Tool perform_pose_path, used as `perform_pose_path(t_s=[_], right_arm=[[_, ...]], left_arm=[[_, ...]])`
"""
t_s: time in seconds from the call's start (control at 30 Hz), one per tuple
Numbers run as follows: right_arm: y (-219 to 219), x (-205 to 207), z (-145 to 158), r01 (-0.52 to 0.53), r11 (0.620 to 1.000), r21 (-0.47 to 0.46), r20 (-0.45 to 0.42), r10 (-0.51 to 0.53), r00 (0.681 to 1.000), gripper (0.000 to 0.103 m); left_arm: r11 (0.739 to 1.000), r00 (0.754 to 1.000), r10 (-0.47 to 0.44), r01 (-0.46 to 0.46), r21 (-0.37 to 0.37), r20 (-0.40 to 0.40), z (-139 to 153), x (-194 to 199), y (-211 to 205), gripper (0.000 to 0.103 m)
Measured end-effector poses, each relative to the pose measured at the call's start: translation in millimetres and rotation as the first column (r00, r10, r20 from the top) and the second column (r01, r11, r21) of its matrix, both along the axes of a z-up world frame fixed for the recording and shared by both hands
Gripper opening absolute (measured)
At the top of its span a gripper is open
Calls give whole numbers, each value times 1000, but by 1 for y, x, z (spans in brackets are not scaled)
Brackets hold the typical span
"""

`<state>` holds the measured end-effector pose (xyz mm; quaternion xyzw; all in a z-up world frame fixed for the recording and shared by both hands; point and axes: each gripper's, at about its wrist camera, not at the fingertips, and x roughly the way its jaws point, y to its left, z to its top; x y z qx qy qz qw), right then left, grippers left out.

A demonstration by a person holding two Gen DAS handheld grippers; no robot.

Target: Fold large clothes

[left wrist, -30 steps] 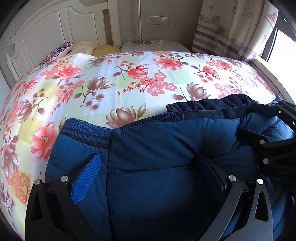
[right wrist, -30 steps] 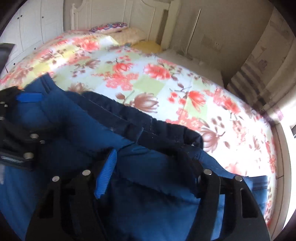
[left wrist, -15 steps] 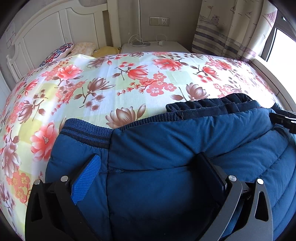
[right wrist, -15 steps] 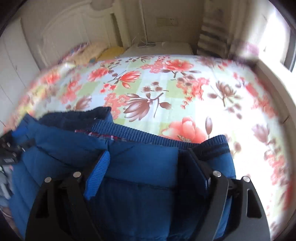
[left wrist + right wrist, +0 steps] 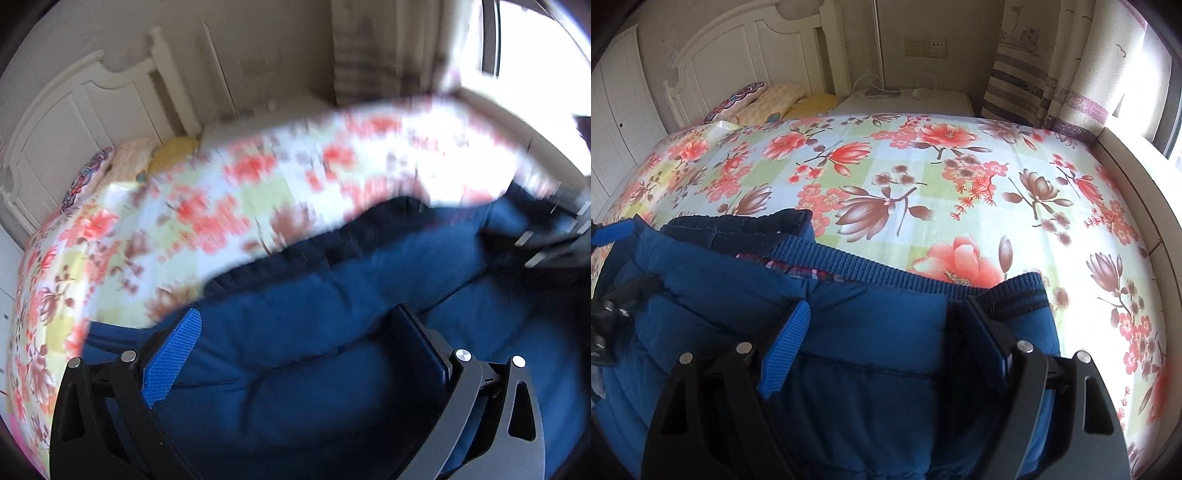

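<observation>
A dark blue padded jacket with ribbed hem lies on the floral bed sheet. It also shows in the blurred left wrist view. My left gripper is open, its fingers spread on either side of a padded fold of the jacket. My right gripper is open too, its fingers pressed onto the jacket near the ribbed hem. The left gripper shows at the left edge of the right wrist view. The right gripper shows at the right edge of the left wrist view.
A white headboard and pillows stand at the far end of the bed. A white nightstand with cables sits beside it. Curtains and a bright window ledge run along the right.
The left wrist view has swung and tilted fast and is now blurred. The right gripper has moved right along the jacket's hem. Both grippers stay open on the jacket.
</observation>
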<state>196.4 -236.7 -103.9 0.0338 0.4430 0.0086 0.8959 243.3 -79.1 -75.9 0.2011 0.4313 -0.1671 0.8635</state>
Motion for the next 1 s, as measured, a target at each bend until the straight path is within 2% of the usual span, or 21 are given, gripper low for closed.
perform_pose_path(t_s=[0.17,0.23,0.3,0.37,0.4,0.43,0.47,0.5,0.57,0.63,0.7,0.73,0.8,0.9,0.97,1.0], right_arm=[[-1,0,0,-1,1000,2,-4,1,1000,82],[-1,0,0,-1,1000,5,-2,1,1000,82],[-1,0,0,-1,1000,7,-2,1,1000,82],[-2,0,-1,-2,1000,10,-4,2,1000,82],[-2,0,-1,-2,1000,15,-5,2,1000,82],[-3,0,-1,-3,1000,21,-6,3,1000,82],[-3,0,-1,-3,1000,25,-6,4,1000,82],[-3,0,-1,-3,1000,27,-4,3,1000,82],[-3,0,-1,-4,1000,27,-6,4,1000,82],[-3,1,3,-7,1000,19,-21,7,1000,82],[7,-5,17,35,996,-84,-12,-36,999,82],[20,-13,29,26,992,-123,20,-24,1000,82],[58,-34,51,-100,989,-110,80,109,991,82],[116,-60,57,-244,948,-202,104,269,958,82],[140,-63,40,-312,923,-226,52,332,942,82],[150,-59,18,-341,910,-235,-8,349,937,82]], left_arm=[[994,1000,7,-9,-108,-23,10,0,25,99],[987,998,69,-66,-147,14,26,5,56,99],[972,989,146,-146,-186,-13,31,20,93,99],[945,969,234,-246,-215,-80,20,37,137,98],[929,962,243,-268,-254,-126,11,41,152,98],[901,953,230,-285,-328,-195,1,46,167,98],[877,949,225,-295,-378,-219,-2,47,176,98],[877,952,230,-293,-381,-204,-1,45,176,98],[906,957,243,-283,-315,-161,-2,40,164,98],[918,958,250,-280,-279,-139,-3,38,158,98],[917,958,252,-282,-283,-140,-3,37,158,98],[915,957,252,-283,-288,-142,-3,37,158,98],[915,957,252,-283,-288,-141,-4,38,158,98],[918,958,254,-282,-279,-134,-3,37,159,98],[917,958,254,-282,-282,-134,-3,38,159,98],[916,958,253,-282,-286,-134,-3,38,160,98]])
